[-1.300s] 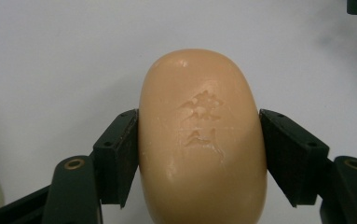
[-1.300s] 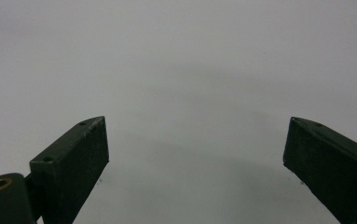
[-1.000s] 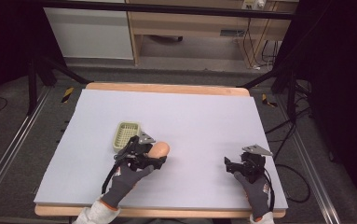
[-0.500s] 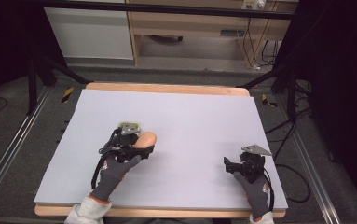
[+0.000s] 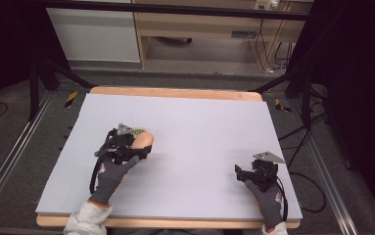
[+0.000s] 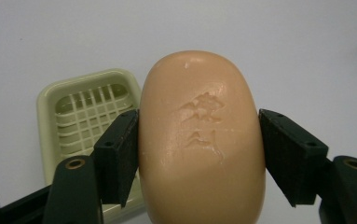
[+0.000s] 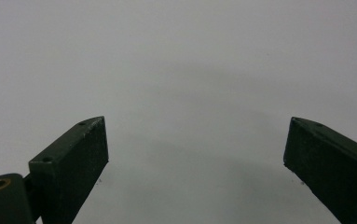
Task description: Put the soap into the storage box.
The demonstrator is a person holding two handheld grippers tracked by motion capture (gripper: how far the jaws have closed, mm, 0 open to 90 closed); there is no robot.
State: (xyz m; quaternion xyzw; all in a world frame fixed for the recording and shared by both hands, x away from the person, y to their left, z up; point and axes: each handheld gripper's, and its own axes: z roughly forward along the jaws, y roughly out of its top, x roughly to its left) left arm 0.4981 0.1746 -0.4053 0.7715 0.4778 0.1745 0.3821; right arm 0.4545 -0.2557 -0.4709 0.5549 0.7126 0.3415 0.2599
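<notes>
Here we see the left tongs (image 6: 199, 144) squeezing a bar of soap (image 6: 202, 140) from both sides. The soap is peach-colored and smooth, with a small stamped mark on its top. In the high view the left tongs (image 5: 138, 147) hold the soap (image 5: 143, 140) above the left part of the surface (image 5: 199, 127), at about 9 o'clock from its middle.

Just behind the soap sits a pale green soap dish (image 6: 85, 116). It has a grid of little bars inside. In the left gripper view the dish lies at about 9 o'clock from the soap, and the soap and one black jaw hide part of it. In the high view we can only spot a small edge of the dish (image 5: 137, 131) past the left hand (image 5: 114, 169).

The right tongs (image 7: 195, 154) are wide apart and hold nothing. They sit near the surface's edge at about 4 o'clock (image 5: 246, 172), with the right hand (image 5: 266, 196) behind them, well apart from the soap.

The surface is a pale, flat sheet on a wooden board. Beyond it we see a grey floor (image 5: 175, 81), dark stands (image 5: 35, 73), cables (image 5: 297, 147) and a wooden shelf unit (image 5: 199, 29).
</notes>
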